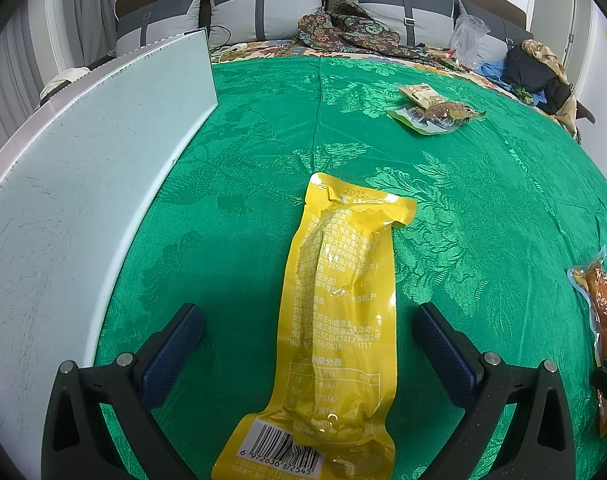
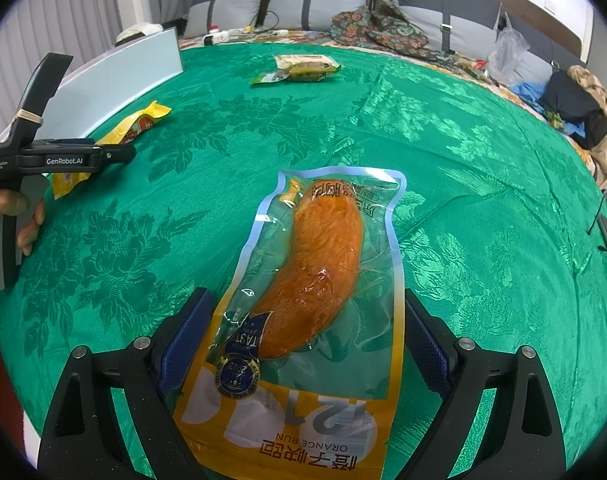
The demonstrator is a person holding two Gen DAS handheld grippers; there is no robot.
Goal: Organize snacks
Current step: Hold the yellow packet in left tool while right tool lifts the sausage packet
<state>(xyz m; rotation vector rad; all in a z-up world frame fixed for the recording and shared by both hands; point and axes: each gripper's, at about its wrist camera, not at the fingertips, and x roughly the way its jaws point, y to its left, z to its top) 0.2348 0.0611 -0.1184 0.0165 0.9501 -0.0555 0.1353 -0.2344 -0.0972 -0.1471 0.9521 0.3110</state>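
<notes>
The left tool was held with its blue-padded fingers wide apart, one on either side of the yellow snack pouch, neither pad touching it. The pouch, a long glossy foil pack with a barcode at its near end and a crimped, slightly curled far end, lay flat on the green cloth. Just to its left a strip of bare cloth was left before the pale upright panel, whose scratched matt face and metal-edged rim closed off that side. To its right, open cloth was seen up to the orange pouch at the picture's right edge.

The right tool was likewise spread, its textured blue pads flanking the orange snack pouch, whose clear film showed a curved orange piece over a yellow printed band. The left pad lay just beside the pouch edge; contact could not be told.

Far ahead, well apart from both tools, two small packets were stacked near the cloth's far edge. The cloth was a shiny damask woven with leaf patterns and crossed by a seam. Behind it, grey cushions, patterned fabric and a crumpled clear bag were lined against the headboard.
</notes>
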